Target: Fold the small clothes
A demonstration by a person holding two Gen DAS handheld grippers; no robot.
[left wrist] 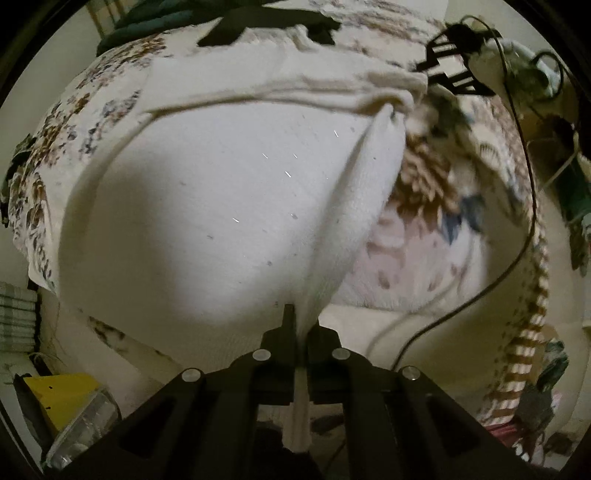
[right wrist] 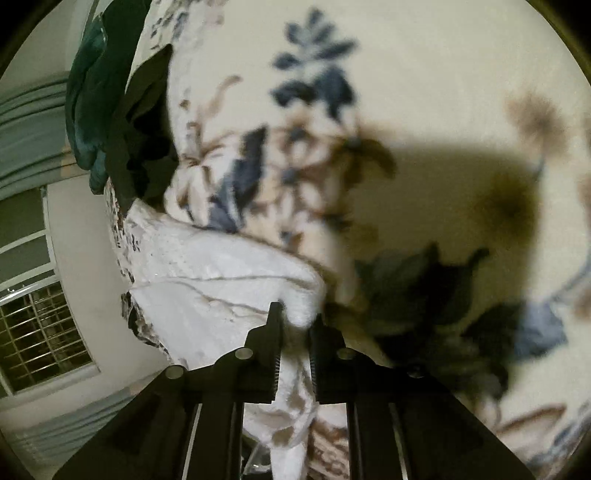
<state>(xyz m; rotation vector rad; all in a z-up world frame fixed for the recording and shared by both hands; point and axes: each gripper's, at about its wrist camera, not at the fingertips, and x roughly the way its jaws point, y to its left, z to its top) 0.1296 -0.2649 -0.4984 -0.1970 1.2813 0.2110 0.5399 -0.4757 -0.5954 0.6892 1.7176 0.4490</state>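
Observation:
A white knit garment (left wrist: 221,206) lies spread on a floral bedspread (left wrist: 424,236). My left gripper (left wrist: 301,325) is shut on the garment's near edge, with cloth pinched between the two black fingers and hanging below them. In the left wrist view the right gripper (left wrist: 448,70) shows at the garment's far right corner. In the right wrist view my right gripper (right wrist: 295,321) is shut on a bunched corner of the white garment (right wrist: 221,280), close above the bedspread (right wrist: 443,92).
A pile of dark green and black clothes (left wrist: 258,18) lies at the far end of the bed, also seen in the right wrist view (right wrist: 122,110). A black cable (left wrist: 517,221) runs along the right side. A yellow object (left wrist: 59,395) sits low left. A window (right wrist: 37,332) is on the wall.

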